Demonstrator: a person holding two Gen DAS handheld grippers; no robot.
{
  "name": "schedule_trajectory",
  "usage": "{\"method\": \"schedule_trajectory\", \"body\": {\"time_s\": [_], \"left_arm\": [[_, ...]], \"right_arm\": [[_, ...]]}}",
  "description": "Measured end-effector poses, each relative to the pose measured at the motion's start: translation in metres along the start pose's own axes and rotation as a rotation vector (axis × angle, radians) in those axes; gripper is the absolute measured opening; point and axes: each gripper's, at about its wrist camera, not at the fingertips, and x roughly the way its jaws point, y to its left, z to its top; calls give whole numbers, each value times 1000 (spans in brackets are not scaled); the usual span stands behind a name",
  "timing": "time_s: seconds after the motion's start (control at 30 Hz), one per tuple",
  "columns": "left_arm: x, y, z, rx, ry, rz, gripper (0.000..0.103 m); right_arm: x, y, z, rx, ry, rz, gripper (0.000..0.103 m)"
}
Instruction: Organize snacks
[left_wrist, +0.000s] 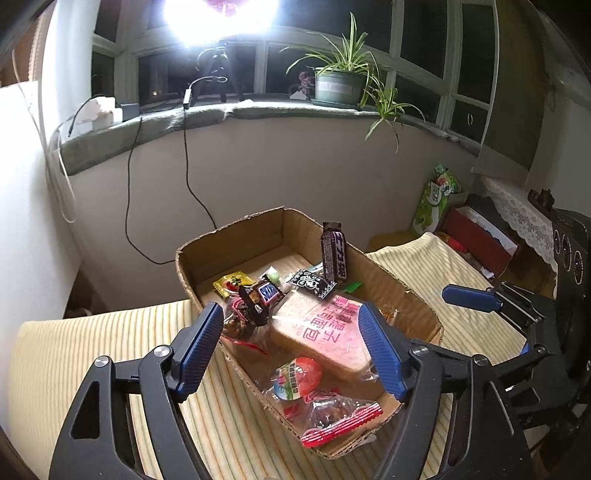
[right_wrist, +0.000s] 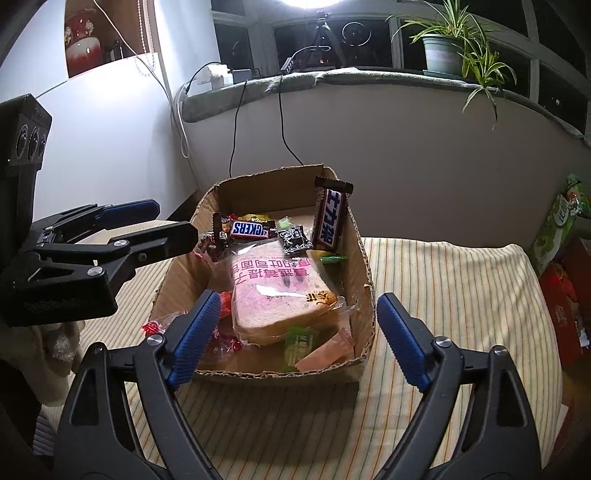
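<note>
An open cardboard box (left_wrist: 192, 266) (right_wrist: 365, 266) sits on the striped cloth and holds several snacks. A wrapped bread slice (left_wrist: 325, 332) (right_wrist: 273, 295) lies in the middle. A large Snickers bar (left_wrist: 334, 254) (right_wrist: 328, 218) leans upright against the box wall. A small Snickers (left_wrist: 267, 291) (right_wrist: 251, 229), a black packet (left_wrist: 312, 282) (right_wrist: 295, 240) and a red jelly cup (left_wrist: 299, 376) lie around the bread. My left gripper (left_wrist: 290, 308) hovers open over the box's near corner, pressing nothing. At the box's front edge my right gripper (right_wrist: 298, 297) is open with its pads free.
Striped cloth (right_wrist: 443, 280) covers the table around the box. A green snack bag (left_wrist: 436, 199) and a red box (left_wrist: 476, 236) stand off the table's right side. Behind, a windowsill carries a potted plant (left_wrist: 340, 85), cables and a bright lamp.
</note>
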Motion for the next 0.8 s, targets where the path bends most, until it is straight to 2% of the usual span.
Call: {"method": "schedule_trajectory", "body": {"time_s": [0.37,0.5,0.6,0.8], "left_arm": [[-24,-1,-6,-19,-32,9,76],[-38,-1,-12,-38,-49,20,76],[-50,-1,-20,-58,-61,35,81],[-73,-5,-37,-59,-80,75,81]], "right_arm": [[-19,6,1,6,-25,-17,90],[-28,11,-1,0,-40,-26,95],[-37,16,-3,-8,-52,-35,97],[-51,23,-9,-8,-65,-45,97]]}}
